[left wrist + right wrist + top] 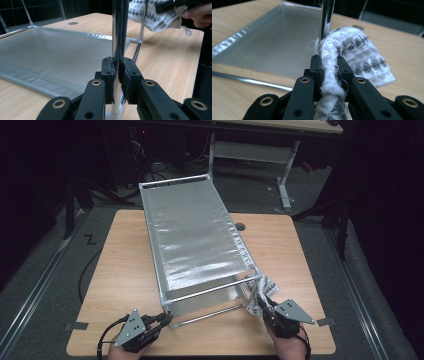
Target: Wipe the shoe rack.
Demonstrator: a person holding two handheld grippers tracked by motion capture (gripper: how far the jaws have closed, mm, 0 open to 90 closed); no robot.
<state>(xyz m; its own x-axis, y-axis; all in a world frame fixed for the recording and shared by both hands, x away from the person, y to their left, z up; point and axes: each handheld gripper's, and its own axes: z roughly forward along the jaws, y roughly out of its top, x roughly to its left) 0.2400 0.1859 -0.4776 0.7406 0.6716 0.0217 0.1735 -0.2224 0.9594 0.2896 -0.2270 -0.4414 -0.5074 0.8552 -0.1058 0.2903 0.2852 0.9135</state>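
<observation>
A metal rack with silver mesh shelves stands on the wooden table. My left gripper is at its near left corner. In the left gripper view that gripper is shut on the rack's upright chrome post. My right gripper is at the near right corner, shut on a white cloth with a grey pattern. The right gripper view shows the cloth bunched between the pads of this gripper, pressed against another chrome post.
The rack's lower mesh shelf lies just above the tabletop. A round grommet hole sits in the table at the far right of the rack. Beyond the table stand a white desk frame and dark floor with cables.
</observation>
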